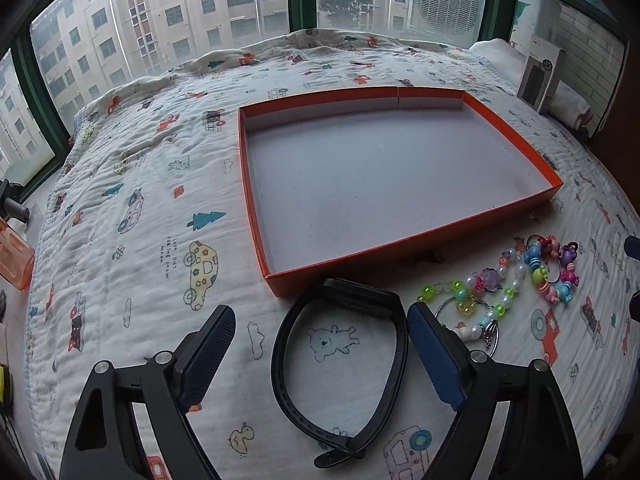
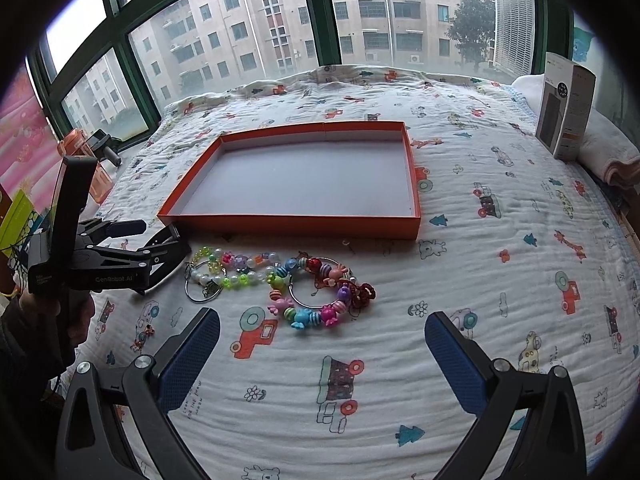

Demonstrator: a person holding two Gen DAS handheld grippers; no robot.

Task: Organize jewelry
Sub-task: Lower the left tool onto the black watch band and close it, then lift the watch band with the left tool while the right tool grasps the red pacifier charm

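An empty orange tray (image 1: 516, 130) with a white floor lies on the patterned quilt; it also shows in the right wrist view (image 2: 296, 225). A black band (image 1: 340, 288) lies in a loop just in front of the tray, between the fingers of my open left gripper (image 1: 322, 326). Beaded bracelets (image 1: 532, 272) with metal rings lie to its right, also in the right wrist view (image 2: 280, 280). My right gripper (image 2: 322, 330) is open and empty, just short of the beads. The left gripper (image 2: 156, 242) shows at the left in that view.
The quilt (image 2: 480, 280) covers a bed by a green-framed window. A grey and white carton (image 2: 566, 112) stands at the far right on folded towels. An orange bottle (image 2: 94, 168) stands at the left edge.
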